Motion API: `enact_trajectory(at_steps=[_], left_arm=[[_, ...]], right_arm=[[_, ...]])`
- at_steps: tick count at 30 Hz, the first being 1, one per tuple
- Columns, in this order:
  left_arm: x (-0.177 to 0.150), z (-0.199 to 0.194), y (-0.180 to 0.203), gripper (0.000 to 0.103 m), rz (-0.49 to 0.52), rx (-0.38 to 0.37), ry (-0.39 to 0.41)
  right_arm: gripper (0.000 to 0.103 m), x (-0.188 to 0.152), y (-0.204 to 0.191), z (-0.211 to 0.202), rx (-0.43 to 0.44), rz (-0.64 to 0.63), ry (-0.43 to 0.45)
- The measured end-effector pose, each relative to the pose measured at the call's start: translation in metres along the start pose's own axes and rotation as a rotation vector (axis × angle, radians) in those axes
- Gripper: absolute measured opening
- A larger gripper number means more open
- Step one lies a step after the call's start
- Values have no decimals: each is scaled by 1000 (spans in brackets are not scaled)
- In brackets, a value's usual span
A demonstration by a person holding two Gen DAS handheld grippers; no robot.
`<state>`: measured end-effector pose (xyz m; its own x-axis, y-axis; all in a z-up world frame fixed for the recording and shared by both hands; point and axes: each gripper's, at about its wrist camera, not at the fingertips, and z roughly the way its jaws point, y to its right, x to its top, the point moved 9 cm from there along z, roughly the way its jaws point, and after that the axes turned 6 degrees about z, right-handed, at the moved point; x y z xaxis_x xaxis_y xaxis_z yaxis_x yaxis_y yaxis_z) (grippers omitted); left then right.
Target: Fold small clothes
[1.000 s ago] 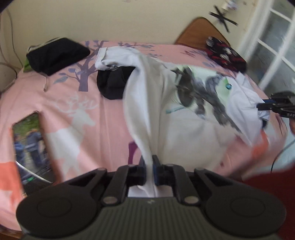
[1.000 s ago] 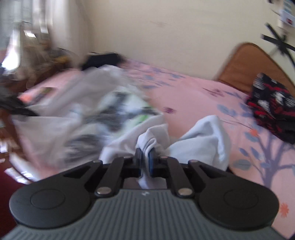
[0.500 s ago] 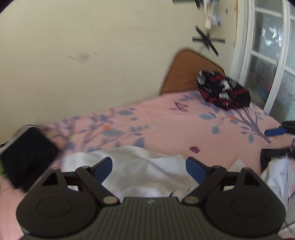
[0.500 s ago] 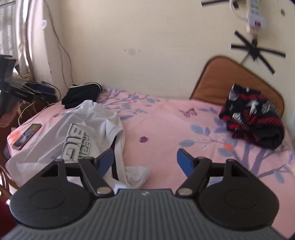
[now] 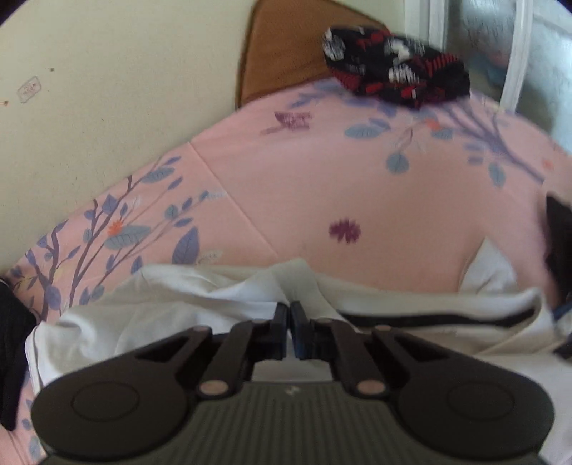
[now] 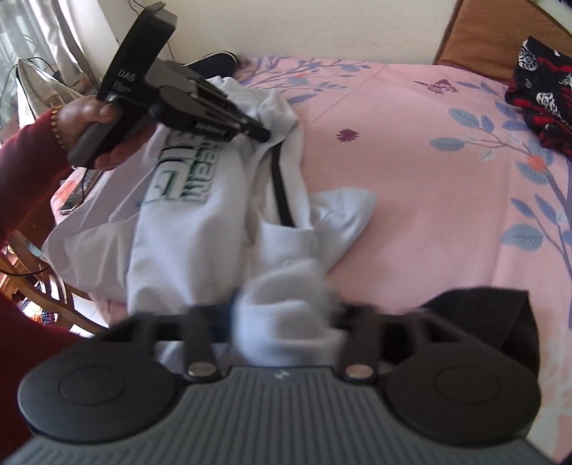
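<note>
The white shirt is pinched at its top edge by the closed left gripper, probably for folding; right gripper's grip can't be told.

A bunched, blurred fold of the white shirt covers the right gripper, hiding its jaws; the patterned dark garment runs off the frame's edge.

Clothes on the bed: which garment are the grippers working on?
The white T-shirt with green lettering; the red-and-black patterned garment lies untouched near the headboard.
</note>
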<state>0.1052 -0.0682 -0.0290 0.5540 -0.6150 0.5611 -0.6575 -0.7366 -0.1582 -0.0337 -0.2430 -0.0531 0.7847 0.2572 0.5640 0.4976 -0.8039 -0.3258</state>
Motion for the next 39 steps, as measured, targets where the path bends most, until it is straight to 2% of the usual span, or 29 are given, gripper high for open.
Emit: enact_trajectory(at_steps=[2,4,5,8,11,13,16,17,20,23,26,29,32,34,35,36,37,38,39], left_arm=[[11,-12,-10,3,-58,-19,50],[22,-23,-21,3,-96,-13,98],[27,-27,-26,3,-109,-11,114],[35,-39,-34,3,-134,-13,154],[42,-55,-38,3,-155,-15,214],[46,-66,-42,3,-173,-20,250],[49,-80,-45,3,-192,-19,293],[49,-84,-45,3,-198,-19,303],[50,-94,-47,3,-215,-16,331],[54,-108,-58,3,-246,8,381],[69,-125,-80,3,-292,47,439],[96,-133,-111,3,-310,143,453],[134,-141,-153,3,-365,276,490],[151,-134,-182,9,-446,371,506],[152,-122,-194,10,-484,402,464],[147,-109,-199,10,-506,403,412],[137,-99,-199,10,-521,386,371],[123,-93,-194,10,-523,356,358],[106,-91,-187,13,-510,328,354]], right_arm=[[23,3,-5,-3,-31,-44,19],[23,13,-5,-11,-53,-53,57],[27,19,-3,-16,-58,-46,81],[50,33,1,-26,-73,-36,158],[59,45,-2,-26,-47,-26,209],[64,47,-5,-16,-10,-16,186],[64,41,3,8,-55,-20,121],[62,38,2,14,-54,-7,100],[13,38,-3,10,-50,-24,113],[10,57,-12,-14,-104,-113,217],[9,100,-12,-42,-243,-245,343],[9,171,-2,-60,-427,-401,467],[9,255,9,-48,-552,-493,547],[9,305,19,-24,-637,-542,617],[12,323,26,-7,-662,-539,630],[24,334,35,12,-683,-522,606],[32,339,44,30,-701,-501,569],[42,334,49,38,-687,-477,559],[42,323,52,41,-630,-448,557]])
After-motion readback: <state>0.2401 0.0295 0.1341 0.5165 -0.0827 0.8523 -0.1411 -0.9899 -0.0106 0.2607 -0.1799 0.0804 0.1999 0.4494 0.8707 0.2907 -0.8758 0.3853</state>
